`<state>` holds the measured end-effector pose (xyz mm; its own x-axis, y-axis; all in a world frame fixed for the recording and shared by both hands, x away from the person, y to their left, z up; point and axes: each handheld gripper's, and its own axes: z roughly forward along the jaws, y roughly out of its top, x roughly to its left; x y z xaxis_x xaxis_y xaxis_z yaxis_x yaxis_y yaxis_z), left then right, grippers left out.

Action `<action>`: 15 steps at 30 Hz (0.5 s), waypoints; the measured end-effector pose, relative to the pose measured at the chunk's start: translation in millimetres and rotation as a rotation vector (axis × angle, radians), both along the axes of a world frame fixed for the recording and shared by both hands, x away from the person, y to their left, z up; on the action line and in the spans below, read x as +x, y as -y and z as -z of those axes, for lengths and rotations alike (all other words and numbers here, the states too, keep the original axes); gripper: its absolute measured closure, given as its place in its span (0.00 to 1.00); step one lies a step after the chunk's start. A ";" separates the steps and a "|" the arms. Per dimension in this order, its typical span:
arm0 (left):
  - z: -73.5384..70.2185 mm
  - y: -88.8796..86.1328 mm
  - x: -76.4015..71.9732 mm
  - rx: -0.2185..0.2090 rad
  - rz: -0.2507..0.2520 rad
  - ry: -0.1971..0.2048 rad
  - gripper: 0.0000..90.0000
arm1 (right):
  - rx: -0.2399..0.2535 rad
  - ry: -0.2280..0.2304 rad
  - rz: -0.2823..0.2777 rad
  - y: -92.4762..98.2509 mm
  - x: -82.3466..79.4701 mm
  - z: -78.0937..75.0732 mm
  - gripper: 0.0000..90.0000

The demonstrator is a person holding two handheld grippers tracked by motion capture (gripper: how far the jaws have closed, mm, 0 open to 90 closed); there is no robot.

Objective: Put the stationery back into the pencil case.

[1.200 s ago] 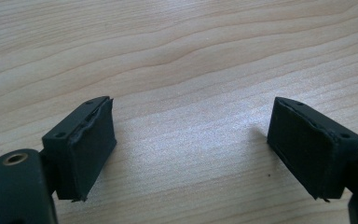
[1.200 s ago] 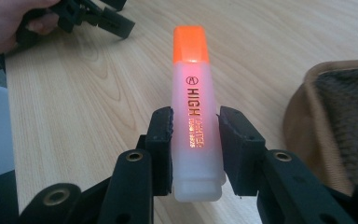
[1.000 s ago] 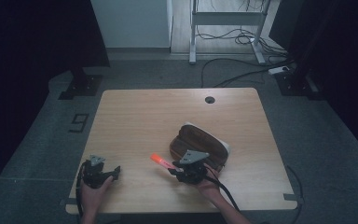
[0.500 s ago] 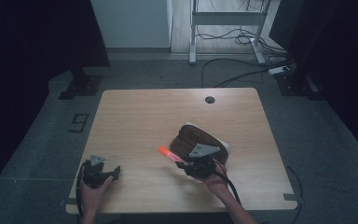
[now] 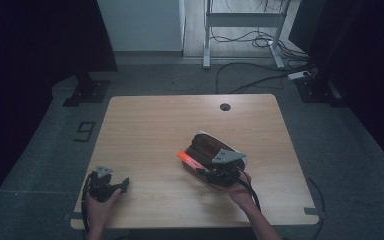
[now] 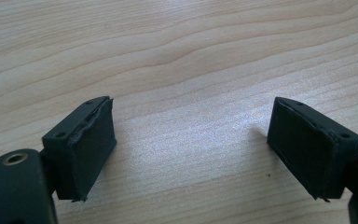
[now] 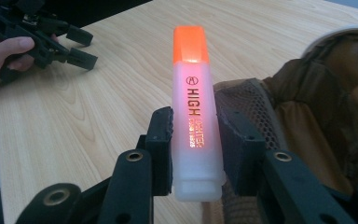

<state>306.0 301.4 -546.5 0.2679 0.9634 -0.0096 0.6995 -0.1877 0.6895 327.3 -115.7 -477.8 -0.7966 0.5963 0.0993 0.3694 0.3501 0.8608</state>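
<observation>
The right gripper holds an orange highlighter, its two black jaws pressed against the sides of the translucent barrel so that the orange cap points away from the hand. In the high view the right gripper sits over the near right part of the wooden table, and the highlighter sticks out to the left of it, glowing orange, just beside the near left edge of a brown pouch that lies open on the table. In the right gripper view the pouch lies to the right of the pen, with a mesh panel and a tan lining showing. The left gripper rests at the near left corner of the table in the person's left hand, well apart from the pouch. In the left gripper view its jaws stand wide open, nothing between them, with bare table beyond.
</observation>
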 end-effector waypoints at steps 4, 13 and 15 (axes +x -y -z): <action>0.0 0.0 0.0 0.000 0.000 0.000 0.16 | -0.001 -0.003 0.014 5.6 3.0 0.0 0.73; 0.0 0.0 0.0 0.000 0.000 0.000 0.16 | -0.004 -0.013 0.041 18.9 9.4 0.5 0.73; 0.0 0.0 0.0 0.000 0.000 0.000 0.16 | -0.004 -0.017 0.046 22.0 10.5 0.3 0.73</action>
